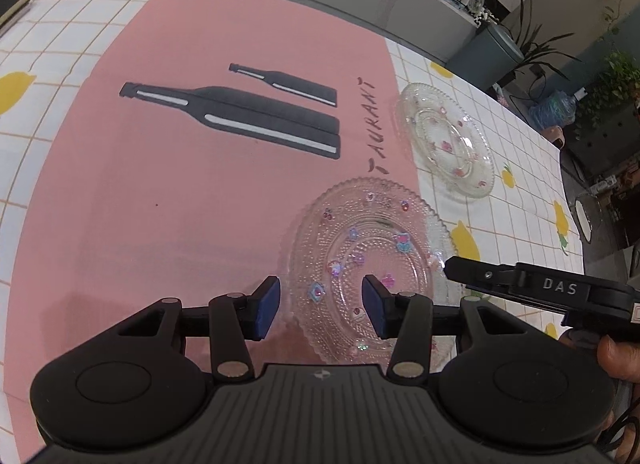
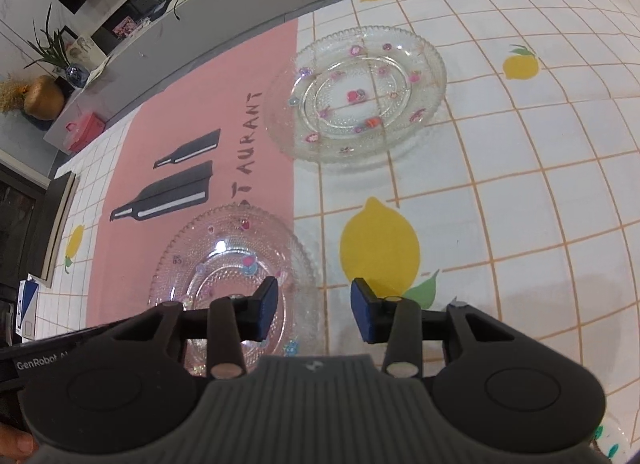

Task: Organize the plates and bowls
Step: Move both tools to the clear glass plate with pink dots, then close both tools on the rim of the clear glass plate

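Note:
A clear glass plate [image 1: 372,232] [image 2: 224,252] with small flower decals lies on the pink mat [image 1: 160,204]. My left gripper [image 1: 320,306] stands open astride its left rim, one blue pad outside the plate and one over its inside. My right gripper [image 2: 314,310] is open astride the plate's right rim, its left pad over the glass and its right pad over the tablecloth. In the left wrist view the right gripper's tip [image 1: 454,268] shows at that rim. A second flowered glass plate [image 1: 446,140] [image 2: 360,96] lies farther off on the white cloth.
The pink mat [image 2: 132,232] bears black bottle prints and lettering. Around it runs a white grid tablecloth with lemons [image 2: 520,204]. A dark book [image 1: 14,0] lies at the far left corner. A glass edge with coloured marks [image 2: 612,444] shows at the near right.

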Motion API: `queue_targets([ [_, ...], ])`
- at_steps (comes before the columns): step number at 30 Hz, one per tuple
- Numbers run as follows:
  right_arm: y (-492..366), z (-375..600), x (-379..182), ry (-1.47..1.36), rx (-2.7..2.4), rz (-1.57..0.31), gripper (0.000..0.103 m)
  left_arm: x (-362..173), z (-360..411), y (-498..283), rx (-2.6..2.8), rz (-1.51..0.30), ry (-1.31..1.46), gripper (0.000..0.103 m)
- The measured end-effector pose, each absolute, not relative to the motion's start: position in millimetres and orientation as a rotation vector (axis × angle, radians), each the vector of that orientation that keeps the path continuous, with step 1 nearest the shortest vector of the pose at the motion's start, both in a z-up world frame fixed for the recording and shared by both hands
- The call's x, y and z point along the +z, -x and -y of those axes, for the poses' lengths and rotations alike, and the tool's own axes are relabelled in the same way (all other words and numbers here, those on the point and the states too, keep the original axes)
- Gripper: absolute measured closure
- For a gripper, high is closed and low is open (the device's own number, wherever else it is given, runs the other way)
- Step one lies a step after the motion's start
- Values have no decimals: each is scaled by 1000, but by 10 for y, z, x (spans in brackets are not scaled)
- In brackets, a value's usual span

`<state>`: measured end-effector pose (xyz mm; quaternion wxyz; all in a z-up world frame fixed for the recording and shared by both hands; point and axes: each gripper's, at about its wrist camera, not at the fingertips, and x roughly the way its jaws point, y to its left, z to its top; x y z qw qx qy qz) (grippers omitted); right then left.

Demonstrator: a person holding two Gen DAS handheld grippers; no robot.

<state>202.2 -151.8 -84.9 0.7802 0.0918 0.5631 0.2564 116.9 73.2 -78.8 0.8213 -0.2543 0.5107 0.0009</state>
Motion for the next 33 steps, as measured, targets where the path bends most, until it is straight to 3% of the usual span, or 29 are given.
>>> queue_targets([
  [19,-1971,1471,-890,-237,622,-1219,64,-805,-665,-1126,-12,-1043,555,45],
  [25,-1938,1432,-881,-211,619,-1205,66,-778,-574,-1113,-7,-1044,502,50],
  [26,-1933,1427,-879,-196,612,-1199,72,-778,-572,-1110,-4,-1043,500,52],
  [31,-1958,1468,-898,-189,576,-1189,89,-792,-636,-1099,39,-1043,500,81],
  [33,-1956,1469,-896,-186,571,-1187,90,-794,-646,-1096,42,-1045,501,82],
])
